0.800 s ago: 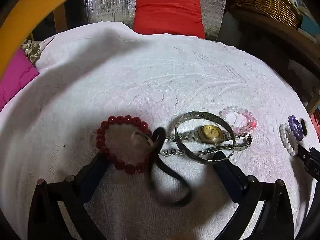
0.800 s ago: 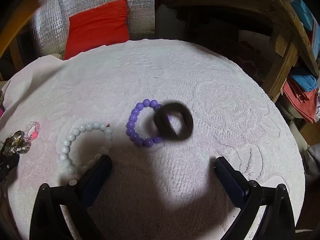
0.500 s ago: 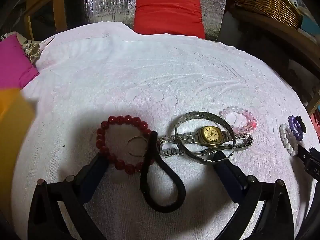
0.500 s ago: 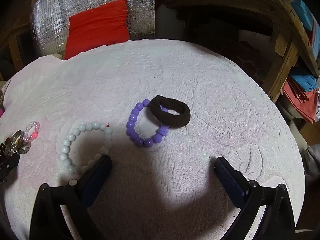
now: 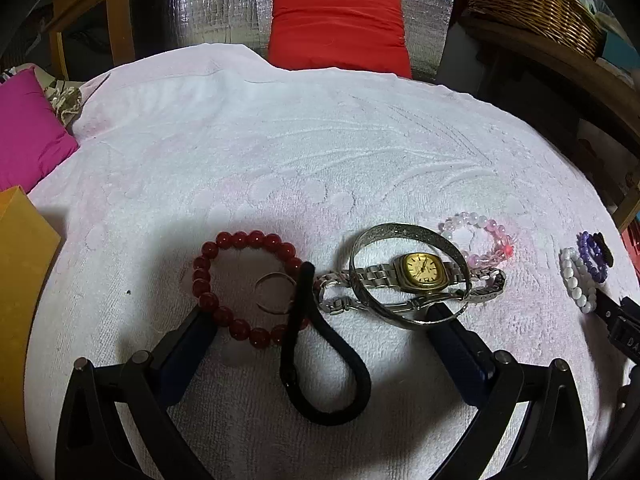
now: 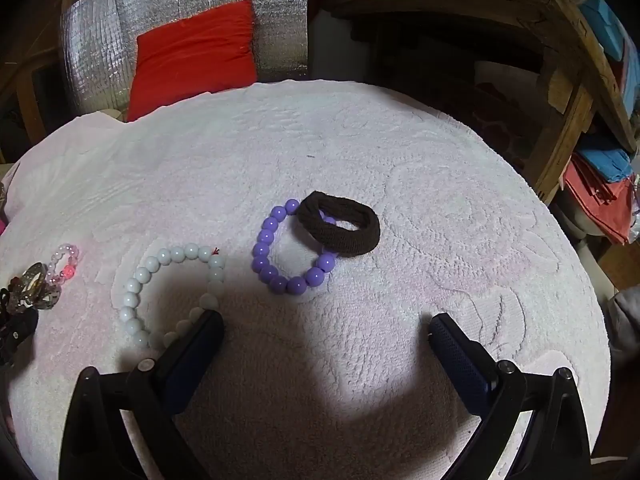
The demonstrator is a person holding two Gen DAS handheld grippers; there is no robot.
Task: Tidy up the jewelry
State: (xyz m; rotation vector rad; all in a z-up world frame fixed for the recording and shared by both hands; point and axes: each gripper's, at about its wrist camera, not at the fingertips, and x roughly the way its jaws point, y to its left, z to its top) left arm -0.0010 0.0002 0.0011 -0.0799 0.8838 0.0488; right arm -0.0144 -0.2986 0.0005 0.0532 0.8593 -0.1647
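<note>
White terry towel (image 5: 320, 152) covers my tabletop, where both my jaws stand spread and empty: the left over the red bead bracelet (image 5: 224, 280), black loop (image 5: 320, 364) and gold watch (image 5: 422, 272) at lower centre, the right below the purple bead bracelet (image 6: 276, 268) and brown hair tie (image 6: 340, 230).

Two close, downward wrist views, sharing the white bead bracelet (image 5: 576, 280) (image 6: 168, 292).

Each handheld tool, the left gripper (image 5: 320, 332) and the right gripper (image 6: 326, 332), is a black plastic frame with angled struts and round silver screw heads, ending in two dark blue, finely textured fingers (image 6: 456, 354).
</note>
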